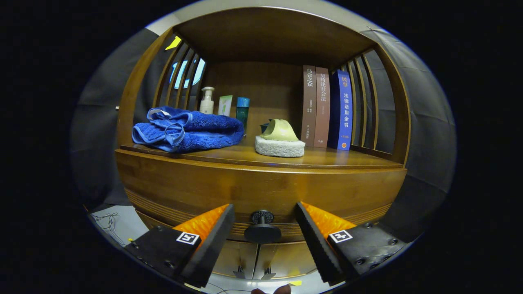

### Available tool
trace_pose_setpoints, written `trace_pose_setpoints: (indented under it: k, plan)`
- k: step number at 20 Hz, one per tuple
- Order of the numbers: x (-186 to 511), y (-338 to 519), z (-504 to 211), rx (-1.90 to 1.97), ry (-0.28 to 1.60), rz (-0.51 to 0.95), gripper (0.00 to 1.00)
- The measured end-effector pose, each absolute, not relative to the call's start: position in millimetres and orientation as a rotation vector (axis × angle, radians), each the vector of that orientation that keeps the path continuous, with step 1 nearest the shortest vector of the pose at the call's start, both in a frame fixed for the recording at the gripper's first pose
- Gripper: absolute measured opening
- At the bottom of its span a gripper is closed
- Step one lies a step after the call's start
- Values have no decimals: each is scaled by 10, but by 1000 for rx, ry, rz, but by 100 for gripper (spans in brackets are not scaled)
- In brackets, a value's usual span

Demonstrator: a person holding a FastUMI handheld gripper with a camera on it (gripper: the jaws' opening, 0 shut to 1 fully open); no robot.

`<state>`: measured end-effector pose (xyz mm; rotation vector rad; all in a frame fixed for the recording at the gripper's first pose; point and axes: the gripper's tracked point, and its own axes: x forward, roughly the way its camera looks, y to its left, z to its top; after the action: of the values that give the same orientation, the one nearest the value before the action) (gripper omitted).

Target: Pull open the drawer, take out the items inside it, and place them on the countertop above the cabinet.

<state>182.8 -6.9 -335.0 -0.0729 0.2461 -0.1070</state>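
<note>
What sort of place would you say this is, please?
Probably a mock household corner set up in a booth: a wooden cabinet whose countertop holds a blue towel, toiletry bottles and books. The open gripper has its fingers either side of the drawer knob.

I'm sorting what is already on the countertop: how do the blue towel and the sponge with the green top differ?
The blue towel is loosely folded and rumpled; the sponge is a compact, tidy block. The towel is one colour, the sponge has a white base under a green top. The towel is much wider than the sponge. Both rest on the countertop, beyond the open gripper.
</note>
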Motion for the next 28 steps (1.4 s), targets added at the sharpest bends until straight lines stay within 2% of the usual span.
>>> trace_pose_setpoints:
  k: [7,20,28]
  plan:
    - [1692,-30,-3149,-65,231,-87,99]
    - [799,25,-1102,-35,47,-81,99]
    - [148,108,-317,-3,28,-43,99]
